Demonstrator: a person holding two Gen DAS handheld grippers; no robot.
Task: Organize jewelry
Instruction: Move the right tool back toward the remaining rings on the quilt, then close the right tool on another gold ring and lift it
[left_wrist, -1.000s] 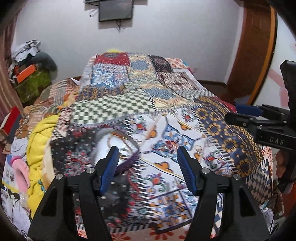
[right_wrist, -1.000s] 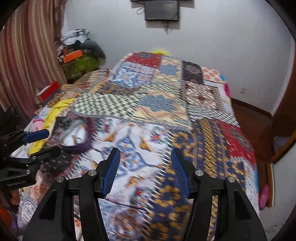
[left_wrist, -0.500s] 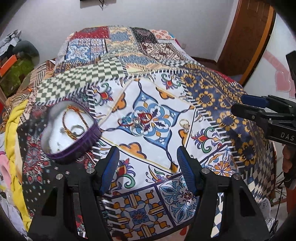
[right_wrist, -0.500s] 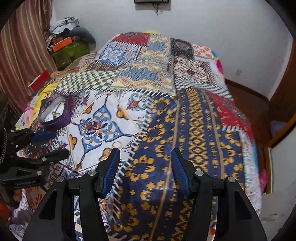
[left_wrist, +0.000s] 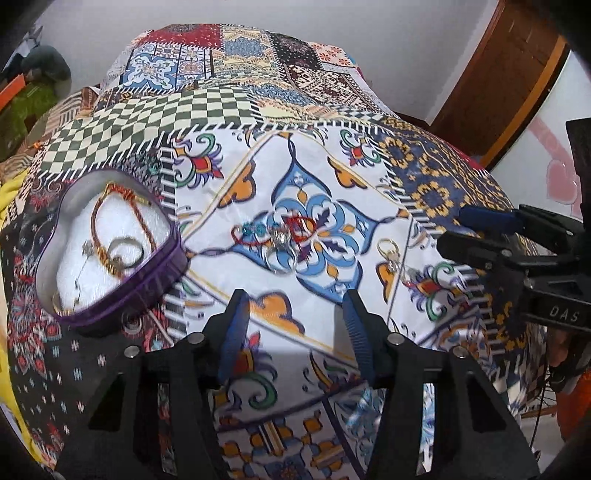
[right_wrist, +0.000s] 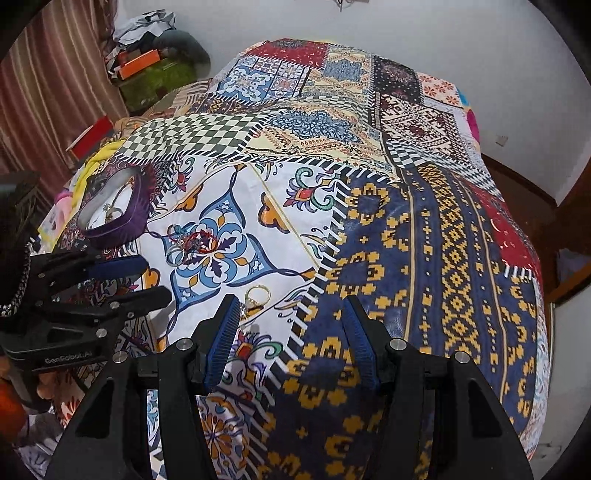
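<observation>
Two grippers hover over a bed spread with a patchwork-print cover. The left gripper has its blue-padded fingers spread wide with nothing between them, and the right gripper is equally agape and empty. One purple heart-shaped tin sits on the cover at the left, its white lining holding a reddish-gold chain bracelet, a silver ring and a few smaller pieces too blurred to count. Loose on the blue floral medallion lies one tangled cluster of jewelry: red cord, turquoise beads and silver rings, just right of the tin. One gold ring lies apart, nearer the right gripper, with a small stone piece beside it. Nothing stands between either gripper and the loose pieces. The left wrist view alone looks down into the tin; the right wrist view alone shows striped curtains and a clutter pile beyond the bed.
</observation>
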